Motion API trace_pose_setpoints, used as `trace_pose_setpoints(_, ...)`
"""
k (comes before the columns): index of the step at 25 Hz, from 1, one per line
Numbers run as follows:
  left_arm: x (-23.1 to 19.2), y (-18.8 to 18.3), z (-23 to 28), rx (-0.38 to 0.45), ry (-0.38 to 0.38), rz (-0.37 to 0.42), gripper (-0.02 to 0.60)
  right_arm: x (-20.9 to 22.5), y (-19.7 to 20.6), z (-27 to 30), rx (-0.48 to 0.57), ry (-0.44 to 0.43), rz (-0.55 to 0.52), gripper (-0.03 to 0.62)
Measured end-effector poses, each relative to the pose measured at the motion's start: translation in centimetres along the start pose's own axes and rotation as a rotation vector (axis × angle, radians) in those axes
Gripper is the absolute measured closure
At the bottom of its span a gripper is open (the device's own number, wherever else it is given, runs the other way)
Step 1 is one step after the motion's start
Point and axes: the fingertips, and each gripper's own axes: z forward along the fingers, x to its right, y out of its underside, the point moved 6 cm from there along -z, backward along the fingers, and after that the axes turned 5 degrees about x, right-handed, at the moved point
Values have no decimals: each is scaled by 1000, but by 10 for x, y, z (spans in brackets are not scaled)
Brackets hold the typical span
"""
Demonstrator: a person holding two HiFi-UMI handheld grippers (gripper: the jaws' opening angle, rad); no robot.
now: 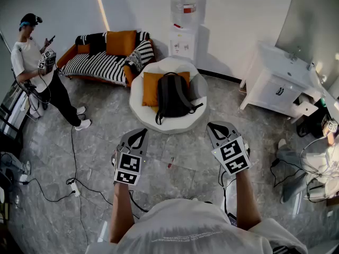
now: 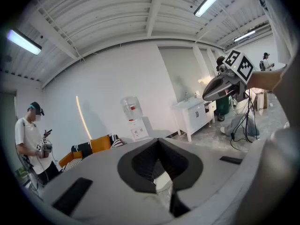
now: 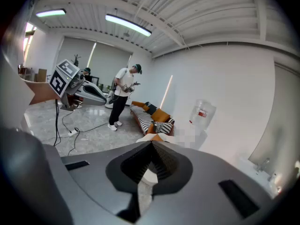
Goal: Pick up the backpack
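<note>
A black backpack (image 1: 172,95) stands upright on a round white seat (image 1: 168,124), leaning against an orange cushion (image 1: 151,88). My left gripper (image 1: 140,135) and right gripper (image 1: 216,127) hover side by side over the floor, short of the seat and apart from the backpack. Both have their jaws shut, with nothing between them. In the left gripper view its closed jaws (image 2: 158,143) hide the backpack; the right gripper (image 2: 224,85) shows at the upper right. In the right gripper view the shut jaws (image 3: 151,147) cover most of the seat, and a bit of orange cushion (image 3: 156,137) peeks above them.
A striped sofa (image 1: 103,62) with orange cushions stands at the back left, a water dispenser (image 1: 186,26) behind the seat, a white sink cabinet (image 1: 277,84) at right. A person (image 1: 37,67) stands at left. Cables and a power strip (image 1: 73,187) lie on the floor.
</note>
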Motion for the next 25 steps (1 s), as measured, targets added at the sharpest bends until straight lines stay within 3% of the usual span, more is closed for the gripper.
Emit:
trace_pose_setpoints(9,13,0,3,0,5,9,569,3,14,-6,16,-33,110,591)
trace_pose_setpoints(16,36,-5,2,-2,5,16,569,10,23,-22,42,-29,107,591)
trace_pose_setpoints(25,71,-4,-7,-23,-55,-19,569,26,46,-46,58,-10,117,591)
